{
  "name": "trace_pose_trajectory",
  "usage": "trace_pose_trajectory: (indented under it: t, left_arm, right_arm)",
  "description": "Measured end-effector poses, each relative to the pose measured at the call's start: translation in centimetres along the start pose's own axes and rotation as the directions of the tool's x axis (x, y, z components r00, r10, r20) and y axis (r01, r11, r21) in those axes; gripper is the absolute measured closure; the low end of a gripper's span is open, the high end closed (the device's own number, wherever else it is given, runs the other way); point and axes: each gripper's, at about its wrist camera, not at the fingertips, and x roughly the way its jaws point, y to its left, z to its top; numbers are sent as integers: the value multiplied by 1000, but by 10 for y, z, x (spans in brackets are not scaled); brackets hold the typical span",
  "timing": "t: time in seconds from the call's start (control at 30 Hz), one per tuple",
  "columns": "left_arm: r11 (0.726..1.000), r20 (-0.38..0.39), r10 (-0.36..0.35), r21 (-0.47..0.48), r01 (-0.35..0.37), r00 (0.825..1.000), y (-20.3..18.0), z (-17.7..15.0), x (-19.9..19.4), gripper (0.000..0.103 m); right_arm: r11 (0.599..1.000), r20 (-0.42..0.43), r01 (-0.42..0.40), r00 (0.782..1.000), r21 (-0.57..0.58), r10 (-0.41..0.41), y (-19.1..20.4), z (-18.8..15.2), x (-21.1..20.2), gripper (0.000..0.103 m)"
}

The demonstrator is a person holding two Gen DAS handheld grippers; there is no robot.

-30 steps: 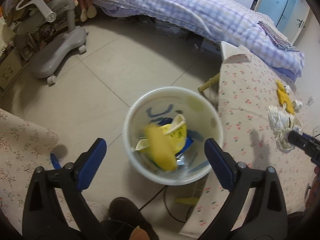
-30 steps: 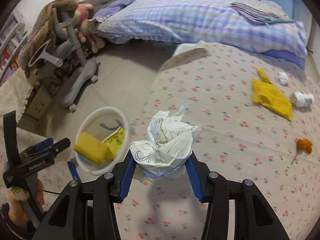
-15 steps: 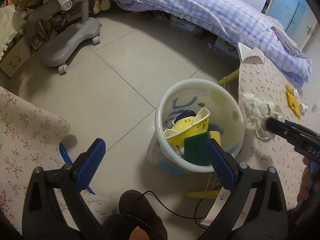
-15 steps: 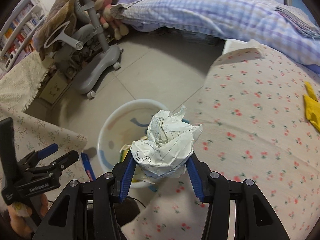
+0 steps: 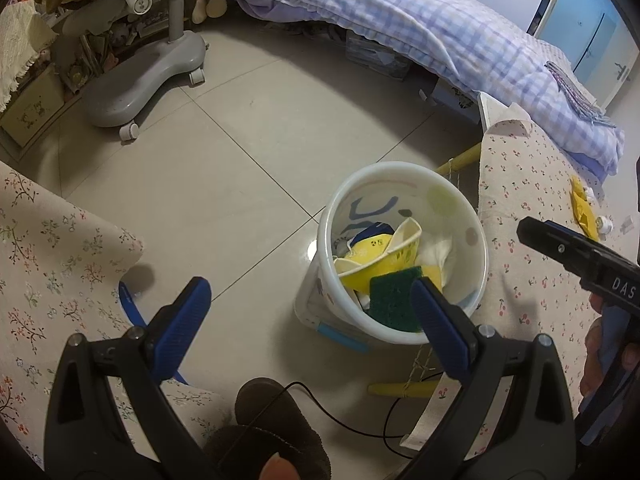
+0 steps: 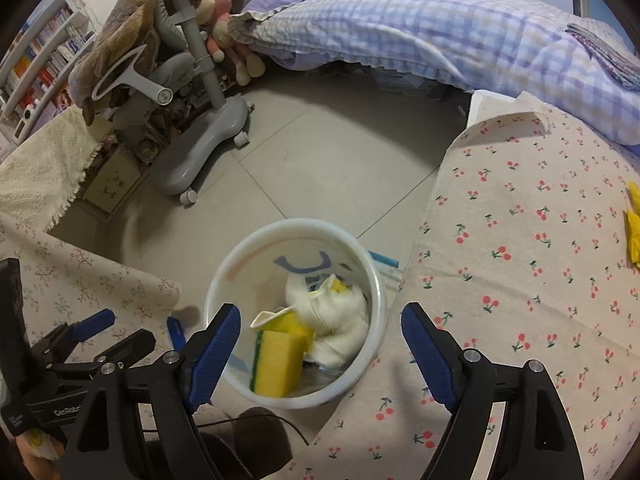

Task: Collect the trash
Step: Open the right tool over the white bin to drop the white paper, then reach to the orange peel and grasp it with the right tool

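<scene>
A white trash bin (image 6: pixel 296 224) stands on the floor beside the table. In it lie a crumpled white paper ball (image 6: pixel 340 320), a yellow-green sponge (image 6: pixel 276 364) and yellow wrappers. My right gripper (image 6: pixel 320 312) hangs above the bin with its jaws opening wide and nothing between them. In the left wrist view the bin (image 5: pixel 400 166) holds the sponge (image 5: pixel 394 300), green side up. My left gripper (image 5: pixel 308 296) is open and empty just left of the bin. The right gripper (image 5: pixel 528 228) reaches in from the right.
The cherry-print tablecloth (image 6: pixel 520 280) still carries a yellow wrapper (image 5: pixel 582 212) and a small white bottle (image 5: pixel 606 224). A grey chair base (image 6: pixel 200 152) and a bed (image 6: pixel 440 20) stand beyond. A dark slipper (image 5: pixel 272 412) and a black cable lie near the bin.
The right gripper carried the paper ball left from the table to over the bin, opened, and the ball dropped in. The sponge settled inside the bin. The left gripper stayed open.
</scene>
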Motion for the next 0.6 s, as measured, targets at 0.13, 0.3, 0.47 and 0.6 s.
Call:
trace_pose_trajectory:
  t: [0.13,0.3,0.47,0.6]
  left_arm:
    - [1000,-2,-2,6,2,1000,-1,0,0,3]
    - [1000,-3,-7,21,7,1000,-8,1,-2,3]
    - [999,-1,-21,48,21,1000,-19,0,-3,3]
    - [998,-7,-27,65,27,1000,-29,-1,-2,3]
  right_arm:
    - [1000,2,9,1000,21,-9,-9,-2,-8,19]
    - [998,9,42,999,45,-43,-29,-6,-24,19]
    - [992,8,93,996,80,-94,-59,-15,-45,19]
    - [984,7,138,990,115,-140,-91,-24,-64,19]
